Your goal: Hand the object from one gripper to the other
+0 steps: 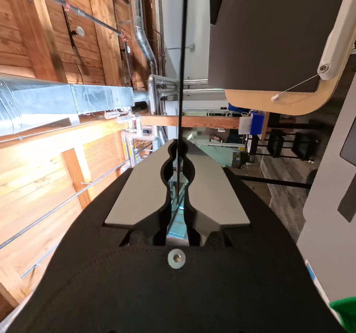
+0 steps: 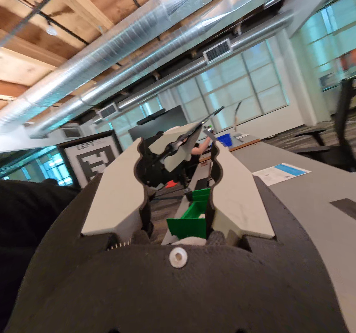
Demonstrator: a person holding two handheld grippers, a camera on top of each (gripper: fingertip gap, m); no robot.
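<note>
In the left wrist view my left gripper (image 1: 178, 143) is shut on a thin black strip (image 1: 182, 54), which runs straight out from the fingertips to the frame's top edge. The view points up toward the ceiling. In the right wrist view my right gripper (image 2: 177, 142) is open and empty. The left gripper (image 2: 199, 126) shows just ahead of it, between and beyond its fingers. The black strip (image 2: 213, 114) sticks out of the left gripper up and to the right. The two grippers are apart.
A green bin (image 2: 192, 221) sits on the grey table (image 2: 289, 198) below the right gripper, with a paper sheet (image 2: 281, 171) farther right. A blue bin (image 2: 224, 138) and a person's arm (image 2: 200, 148) are at the back. A dark panel (image 1: 269, 34) hangs close by. Some 10 cm of space lies between my two pairs of fingers.
</note>
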